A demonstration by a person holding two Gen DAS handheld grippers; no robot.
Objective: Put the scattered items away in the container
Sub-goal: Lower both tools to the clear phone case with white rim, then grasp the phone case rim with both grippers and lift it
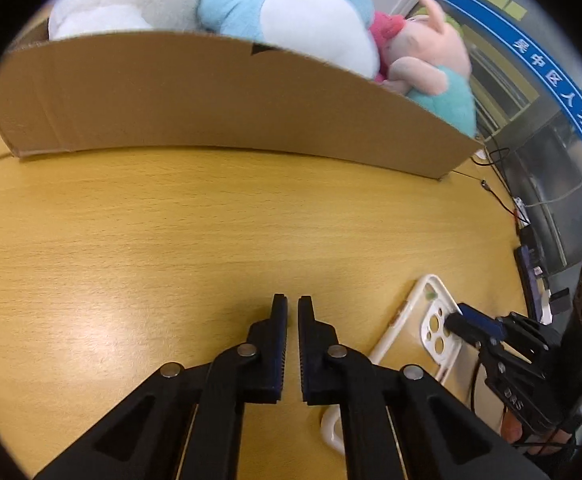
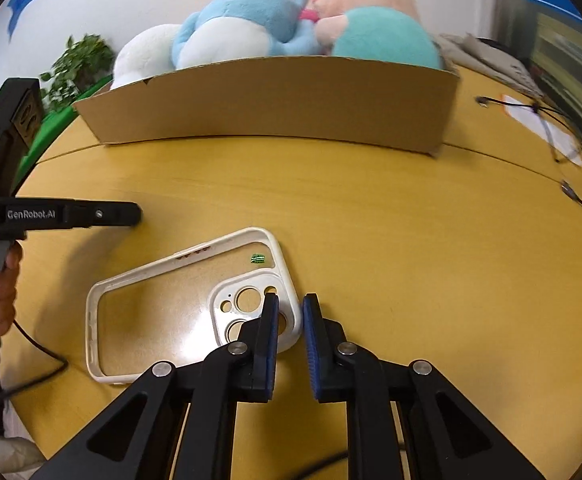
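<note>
The phone case [image 2: 187, 304], white-rimmed with a clear back, lies flat on the table [image 2: 411, 248], in front of the cardboard box [image 2: 275, 100] and well apart from it. It is the only loose item that either view shows on the near side of the box. The box already holds soft toys piled above its rim: a white plush [image 2: 143, 56], a blue plush [image 2: 243, 28] and a pink-and-teal pig plush [image 2: 371, 16]. Judged from this, the tidying looks nearly done, with the case as the remaining piece to lift and drop in.

The right gripper [image 2: 291, 312] sits at the camera-cutout corner of the case. Its jaws are narrowly parted, one finger over the cutout plate and the other just outside the rim; whether they yet pinch the edge cannot be told. The left gripper [image 1: 293, 308] hangs over bare wood with its jaws almost together and nothing between them.

The table is a smooth yellow wood-grain top with a seam running near the box. A thin black cable [image 2: 547, 120] and a white sheet of paper [image 2: 543, 128] lie at its far right. Behind stand a pale wall with a blue band, a green potted plant [image 2: 79, 68], and glazed partitions carrying a blue sign [image 1: 547, 72].
</note>
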